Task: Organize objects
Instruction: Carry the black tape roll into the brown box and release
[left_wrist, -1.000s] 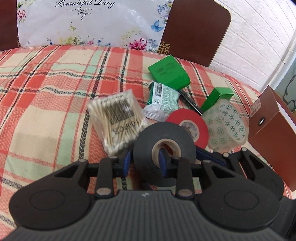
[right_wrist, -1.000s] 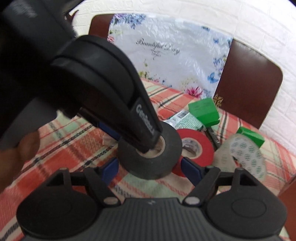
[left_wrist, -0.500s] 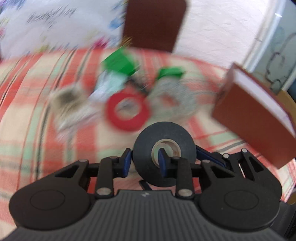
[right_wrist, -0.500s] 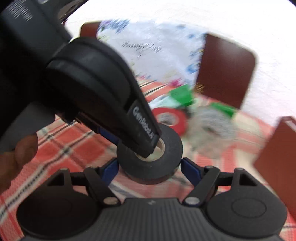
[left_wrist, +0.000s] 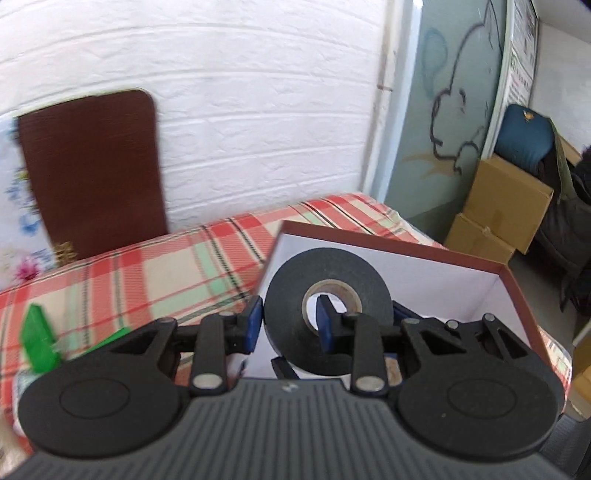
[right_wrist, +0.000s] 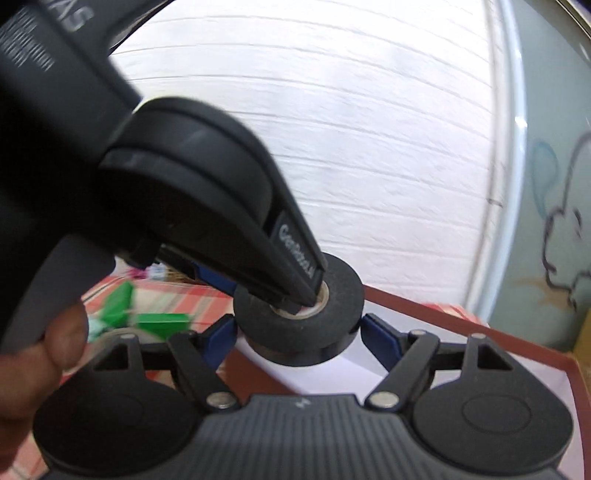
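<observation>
At frame centre, the left gripper (left_wrist: 287, 324) pinches a black tape roll (left_wrist: 328, 311) through its core, above the red-rimmed white box (left_wrist: 511, 291). The right gripper (right_wrist: 299, 330), jaws spread, flanks the roll without gripping; plaid tablecloth (left_wrist: 155, 269) stretches leftward.

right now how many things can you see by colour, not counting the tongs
black: 1, the tape roll
green: 2, the pieces left of the box
brown: 1, the box
total: 4
</observation>
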